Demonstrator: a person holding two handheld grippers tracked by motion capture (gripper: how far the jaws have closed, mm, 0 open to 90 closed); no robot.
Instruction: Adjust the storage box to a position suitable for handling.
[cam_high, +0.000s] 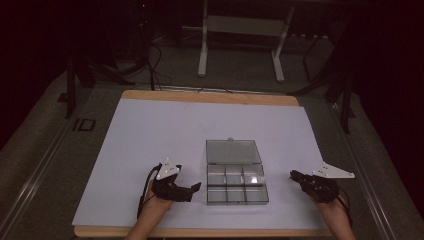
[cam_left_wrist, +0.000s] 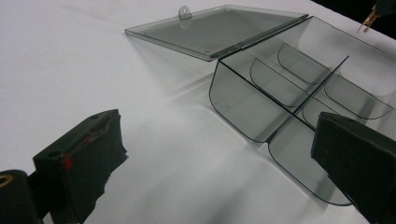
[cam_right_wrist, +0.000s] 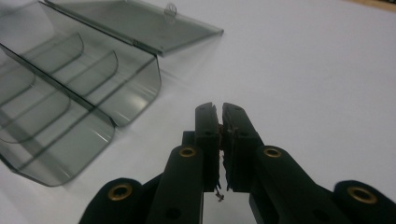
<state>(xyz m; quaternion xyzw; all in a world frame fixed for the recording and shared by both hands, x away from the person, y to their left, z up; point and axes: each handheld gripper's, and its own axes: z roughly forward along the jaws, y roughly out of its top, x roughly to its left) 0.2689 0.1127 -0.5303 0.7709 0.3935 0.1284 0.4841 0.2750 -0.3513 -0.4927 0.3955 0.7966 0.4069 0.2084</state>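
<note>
Between the two black hand-held grippers, on the white sheet (cam_high: 165, 130) that covers the wooden-edged table (cam_high: 210, 96), lies the clear grey plastic compartment box (cam_high: 237, 186) with its hinged lid (cam_high: 233, 151) thrown back flat on the far side. The left gripper (cam_high: 196, 187) rests low beside the box's left wall, its tips pointing at that wall and close to it; in the left gripper view its two padded jaws stand far apart with nothing between them, one at each lower corner, and the box's rounded near corner (cam_left_wrist: 243, 105) sits just ahead of them, the curved dividers of the compartments visible through the wall. The right gripper (cam_high: 293, 175) sits off the box's right side, a clear gap away, tips turned toward it. In the right gripper view its jaws are pressed together with only a hairline between the pads, and whether anything is pinched there cannot be told; the box (cam_right_wrist: 74, 93) lies ahead and to the left of those jaws, the open lid (cam_right_wrist: 140, 21) beyond. The compartments that can be seen look empty
</note>
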